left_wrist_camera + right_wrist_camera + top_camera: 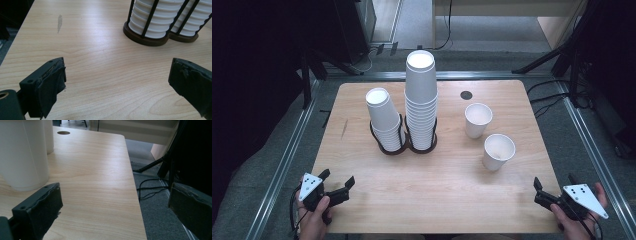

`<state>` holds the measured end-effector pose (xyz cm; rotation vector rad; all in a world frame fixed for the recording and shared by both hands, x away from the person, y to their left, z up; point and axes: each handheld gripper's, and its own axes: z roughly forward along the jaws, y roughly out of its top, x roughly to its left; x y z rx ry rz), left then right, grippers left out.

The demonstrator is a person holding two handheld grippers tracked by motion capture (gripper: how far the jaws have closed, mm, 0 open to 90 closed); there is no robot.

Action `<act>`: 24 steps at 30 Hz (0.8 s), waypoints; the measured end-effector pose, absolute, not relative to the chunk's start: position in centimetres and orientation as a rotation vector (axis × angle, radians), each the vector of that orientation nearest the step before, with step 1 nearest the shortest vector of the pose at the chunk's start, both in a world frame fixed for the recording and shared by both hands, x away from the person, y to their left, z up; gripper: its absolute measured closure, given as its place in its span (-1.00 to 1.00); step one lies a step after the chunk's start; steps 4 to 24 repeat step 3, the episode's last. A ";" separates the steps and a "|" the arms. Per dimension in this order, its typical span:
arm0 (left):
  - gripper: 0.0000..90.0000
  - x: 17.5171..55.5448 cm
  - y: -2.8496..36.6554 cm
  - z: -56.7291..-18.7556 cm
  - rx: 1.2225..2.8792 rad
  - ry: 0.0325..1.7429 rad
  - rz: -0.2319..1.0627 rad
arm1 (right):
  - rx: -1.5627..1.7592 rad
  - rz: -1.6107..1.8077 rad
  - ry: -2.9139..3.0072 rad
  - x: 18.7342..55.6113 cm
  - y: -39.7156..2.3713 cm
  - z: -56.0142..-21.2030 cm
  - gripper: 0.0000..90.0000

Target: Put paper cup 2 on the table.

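Left gripper sits low over the near left corner of the light wooden tabletop, fingers spread wide and holding nothing; in the left gripper view bare wood lies between them. Ahead of those fingers and a bit toward the right one stand two black wire cup holders with round dark bases, side by side and touching, each loaded with a stack of white paper cups turned upside down. Shorter stack of white paper cups is the one nearer the left gripper, taller stack of white paper cups just past it. Right gripper rests at the near right corner of the tabletop, its fingers also released and empty, one over the wood, the other out past the table edge above grey carpet. Two single white paper cups stand upright and open on the tabletop, well apart from the holders: nearer white paper cup just ahead of the right gripper's fingers, looming close by its left finger in the right gripper view; farther white paper cup behind it, near but not touching. Small dark round hole in the tabletop lies beyond both cups. Black cables trail on the carpet beyond the right finger.
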<state>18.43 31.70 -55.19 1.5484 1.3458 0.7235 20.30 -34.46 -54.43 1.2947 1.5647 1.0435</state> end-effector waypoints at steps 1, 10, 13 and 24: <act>-0.97 18.4 31.7 -55.2 1.548 1.347 0.723 | 1.296 1.046 1.568 20.3 -34.4 -54.5 -1.00; -0.97 18.4 31.7 -55.2 1.549 1.347 0.723 | 1.294 1.046 1.566 20.3 -34.4 -54.4 -1.00; -0.97 18.4 31.7 -55.2 1.549 1.347 0.723 | 1.294 1.046 1.566 20.3 -34.4 -54.4 -1.00; -0.97 18.4 31.7 -55.2 1.549 1.347 0.723 | 1.294 1.046 1.566 20.3 -34.4 -54.4 -1.00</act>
